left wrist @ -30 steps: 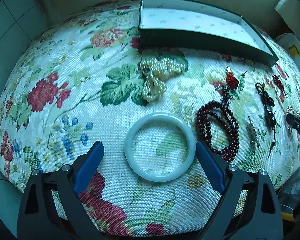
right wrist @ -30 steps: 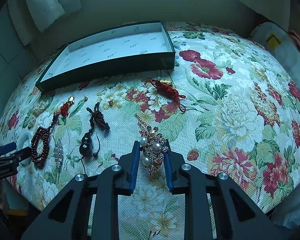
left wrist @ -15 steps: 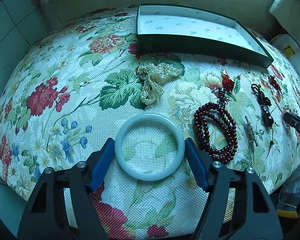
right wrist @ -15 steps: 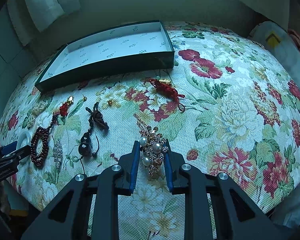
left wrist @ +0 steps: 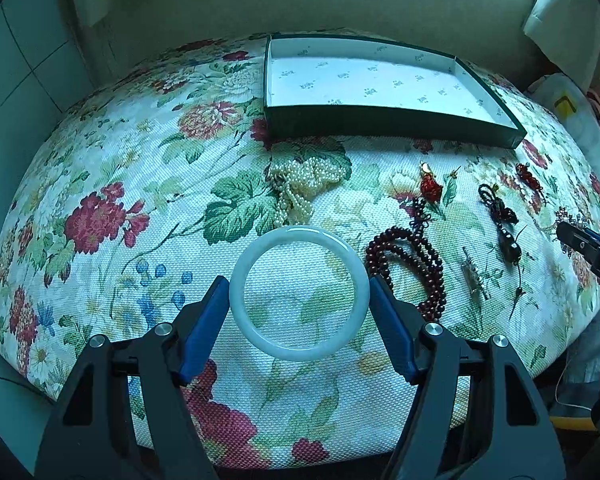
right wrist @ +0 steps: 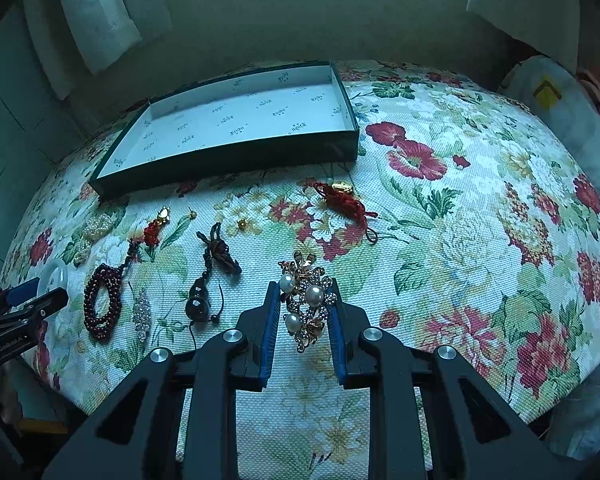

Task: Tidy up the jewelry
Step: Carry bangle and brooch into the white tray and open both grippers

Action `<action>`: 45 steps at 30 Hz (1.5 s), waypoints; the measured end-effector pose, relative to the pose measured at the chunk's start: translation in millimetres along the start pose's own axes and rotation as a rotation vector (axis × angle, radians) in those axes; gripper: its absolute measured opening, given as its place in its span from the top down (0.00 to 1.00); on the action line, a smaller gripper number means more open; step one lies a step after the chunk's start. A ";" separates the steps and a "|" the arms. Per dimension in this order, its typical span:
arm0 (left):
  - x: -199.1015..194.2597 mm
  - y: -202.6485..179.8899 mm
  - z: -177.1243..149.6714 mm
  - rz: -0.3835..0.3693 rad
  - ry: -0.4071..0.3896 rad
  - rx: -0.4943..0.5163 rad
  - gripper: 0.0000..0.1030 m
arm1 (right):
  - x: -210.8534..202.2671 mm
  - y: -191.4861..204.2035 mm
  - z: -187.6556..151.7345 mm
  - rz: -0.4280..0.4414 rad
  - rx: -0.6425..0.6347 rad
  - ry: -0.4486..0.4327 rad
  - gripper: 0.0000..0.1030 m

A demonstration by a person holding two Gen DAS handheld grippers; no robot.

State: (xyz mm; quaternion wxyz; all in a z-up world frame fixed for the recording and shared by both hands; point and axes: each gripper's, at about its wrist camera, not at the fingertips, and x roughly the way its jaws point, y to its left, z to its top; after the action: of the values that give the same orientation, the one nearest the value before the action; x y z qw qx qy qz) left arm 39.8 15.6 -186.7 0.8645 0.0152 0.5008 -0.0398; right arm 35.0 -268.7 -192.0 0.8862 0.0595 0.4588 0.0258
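My left gripper (left wrist: 299,294) is clamped on the jade bangle (left wrist: 299,293), pads touching both sides; my right gripper (right wrist: 304,312) grasps the pearl brooch (right wrist: 306,304). Ref. landmark: green box (left wrist: 380,124), at far edge of cloth. Pearl strands (left wrist: 300,184) lie btwn box and bangle. Red bead bracelet (left wrist: 410,264) just beside bangle, w/ dark pendant (left wrist: 504,224) further from it. Surface: floral cloth (left wrist: 120,184). Tiled wall (left wrist: 16,64) beyond.

Pale jade bangle (left wrist: 299,293) flat on floral surface (left wrist: 100,184); pearl-and-gold brooch (right wrist: 306,304) to its right; dark-red bead strand (left wrist: 414,264) between; empty green-walled box (left wrist: 380,122) behind.
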 end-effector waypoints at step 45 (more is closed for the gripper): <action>132.2 -50.7 171.2 -0.022 -0.045 0.081 0.23 | 128.5 22.1 140.2 0.057 -0.061 -0.007 0.73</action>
State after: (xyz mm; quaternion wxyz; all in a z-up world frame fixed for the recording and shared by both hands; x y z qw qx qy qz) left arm 249.0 -53.3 -215.3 0.8736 0.0438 0.4796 -0.0700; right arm 223.9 -245.4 -213.0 0.8882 0.0454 0.4526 0.0650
